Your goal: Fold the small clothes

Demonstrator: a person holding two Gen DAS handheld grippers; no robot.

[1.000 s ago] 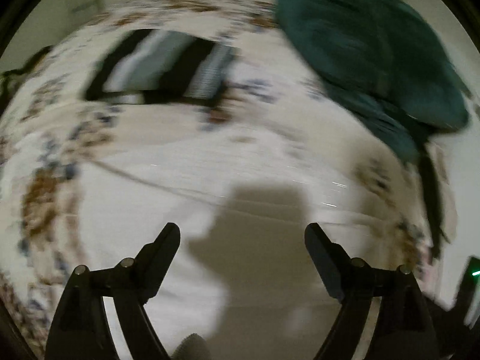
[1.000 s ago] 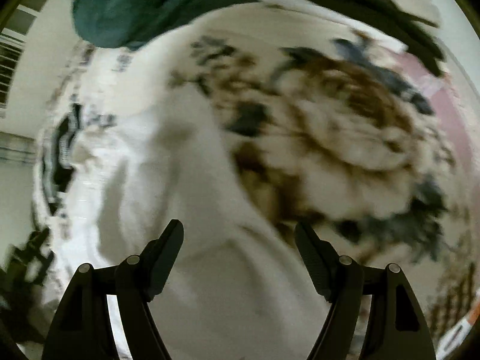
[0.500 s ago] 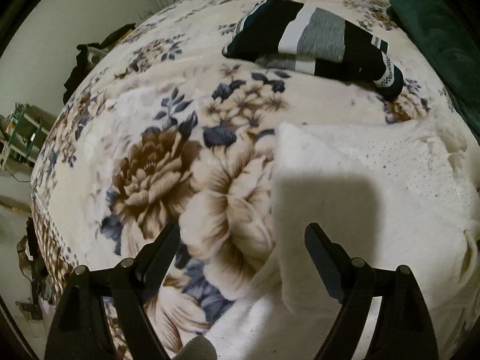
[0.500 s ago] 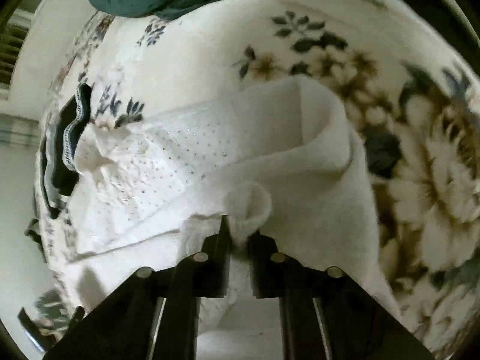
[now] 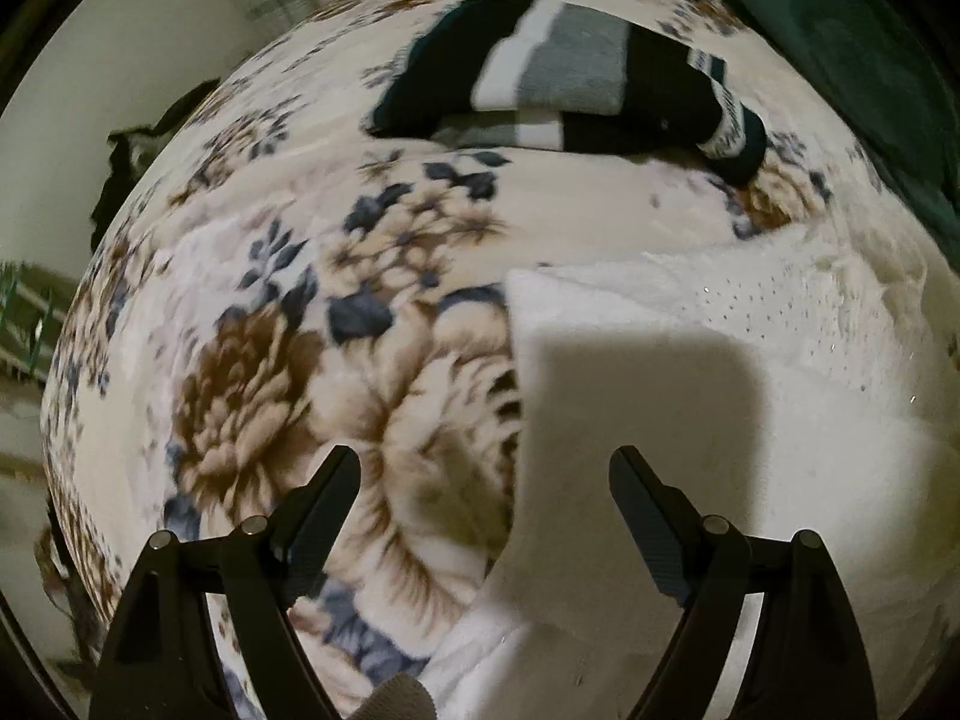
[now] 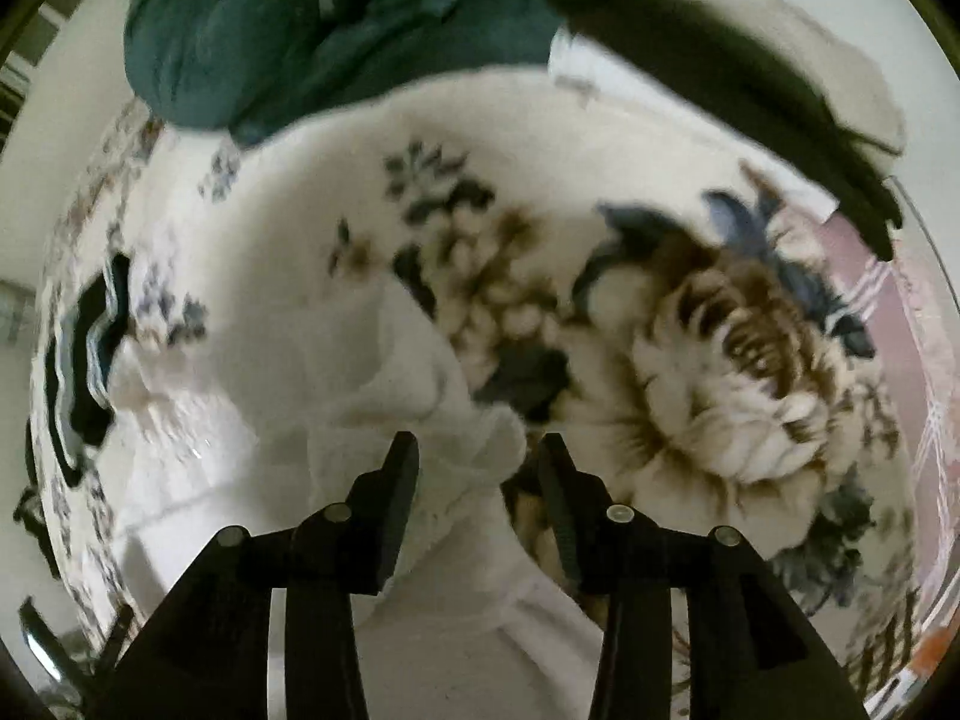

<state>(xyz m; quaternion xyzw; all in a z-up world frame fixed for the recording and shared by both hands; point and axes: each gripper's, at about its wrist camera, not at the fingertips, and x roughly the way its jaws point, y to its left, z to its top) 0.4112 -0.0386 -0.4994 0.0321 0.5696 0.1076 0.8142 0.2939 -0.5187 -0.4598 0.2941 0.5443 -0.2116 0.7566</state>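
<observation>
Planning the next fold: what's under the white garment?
The white garment lies on the floral blanket, which shows around its edges. Anything beneath its middle is covered and cannot be seen.

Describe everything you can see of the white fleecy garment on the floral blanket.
The white fleecy garment looks soft and thick, with a panel of tiny glinting dots. It lies partly folded on the floral plush blanket, with one straight edge. A bunched lump of it sits between the open fingers of the right gripper. The open left gripper hovers over its edge.

Both tongs, left (image 5: 483, 474) and right (image 6: 477, 456), are matte black, with flat tapered fingers (image 5: 327, 504) on angular linkage arms pinned by round silver screws (image 6: 619, 513).
</observation>
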